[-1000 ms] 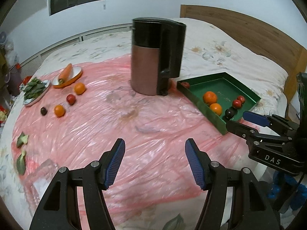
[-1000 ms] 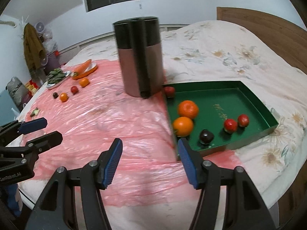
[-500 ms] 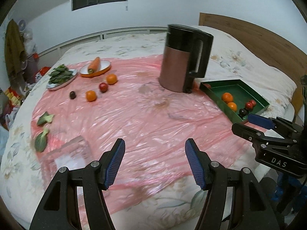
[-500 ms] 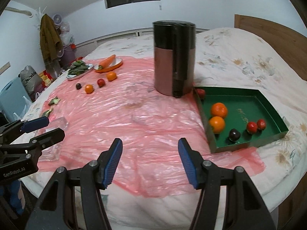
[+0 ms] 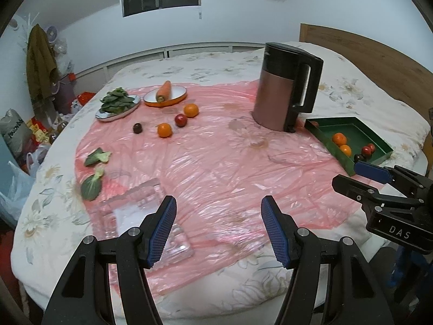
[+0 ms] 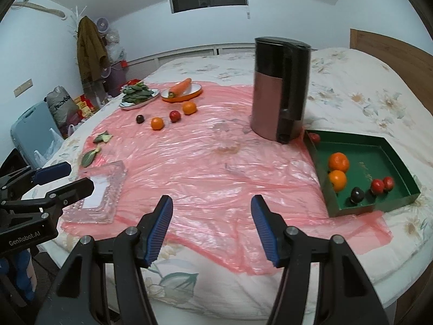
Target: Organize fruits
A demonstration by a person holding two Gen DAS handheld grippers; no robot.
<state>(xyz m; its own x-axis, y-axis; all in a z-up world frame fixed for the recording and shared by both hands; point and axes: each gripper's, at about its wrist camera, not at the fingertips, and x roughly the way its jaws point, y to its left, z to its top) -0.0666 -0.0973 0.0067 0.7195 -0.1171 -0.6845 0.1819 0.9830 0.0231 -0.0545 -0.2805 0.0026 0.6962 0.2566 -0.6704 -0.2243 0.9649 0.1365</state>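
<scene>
A green tray (image 6: 389, 150) sits at the right on the pink plastic sheet (image 6: 211, 168) and holds two oranges (image 6: 338, 162), red fruits (image 6: 377, 186) and a dark plum (image 6: 356, 195). Loose fruit lies at the far left: two oranges (image 5: 164, 130), a red fruit (image 5: 180, 120) and a dark plum (image 5: 137, 128). My left gripper (image 5: 217, 228) is open and empty over the near edge of the sheet. My right gripper (image 6: 211, 227) is open and empty, level with the tray's near corner. Each gripper also shows from the side in the other's view (image 5: 379, 178).
A copper and black kettle (image 5: 286, 96) stands mid-back beside the tray. A carrot on an orange-rimmed plate (image 5: 165, 96) and a plate of greens (image 5: 117, 104) sit far left. Loose leaves (image 5: 93, 173) and a clear glass tray (image 5: 140, 222) lie near left. A wooden headboard (image 5: 379, 62) is at right.
Both grippers have pulled back and up from the bed, so the whole sheet and the far-left fruits now show. Both jaws stayed open and empty.
</scene>
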